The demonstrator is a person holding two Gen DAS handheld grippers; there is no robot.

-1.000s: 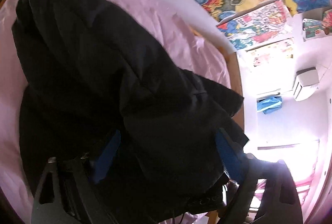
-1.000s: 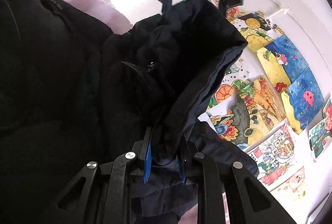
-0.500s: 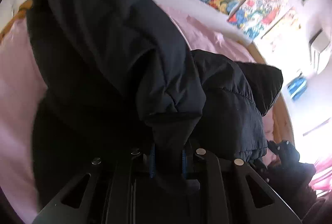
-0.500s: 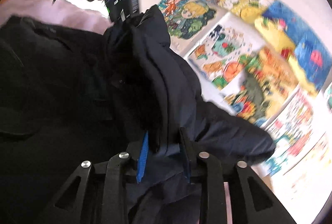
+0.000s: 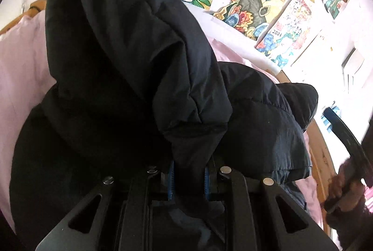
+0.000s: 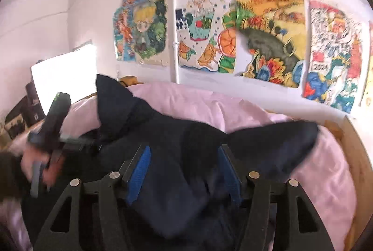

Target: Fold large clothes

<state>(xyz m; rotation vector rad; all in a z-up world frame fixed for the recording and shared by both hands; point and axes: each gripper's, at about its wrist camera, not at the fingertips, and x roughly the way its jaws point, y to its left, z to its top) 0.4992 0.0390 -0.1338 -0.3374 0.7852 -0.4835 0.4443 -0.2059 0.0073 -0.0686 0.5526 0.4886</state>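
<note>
Since half a second earlier, the right tool (image 6: 184, 171) had let go of the black jacket (image 5: 144, 69): its blue pads (image 6: 139, 171), which had pinched a fold, now stood wide apart with the fabric lying loose between them. The left tool (image 5: 188, 177) had kept its grip, and its view had swung so that more of the wall showed above the jacket.

Nearest the left wrist camera, the left tool's pads were drawn in narrow on a bunched piece of the jacket, which rose from them in a thick padded fold. To the right of that fold a quilted part of the jacket slumped on the bed. At the right edge of that view the person's hand (image 5: 342, 185) held the other tool's handle, blurred.

In the right wrist view the jacket lay spread over the pink bedding (image 6: 233, 106), one dark corner reaching right toward the wooden bed frame (image 6: 356, 148). Beyond the bed, colourful drawings (image 6: 268, 36) covered the white wall.
</note>
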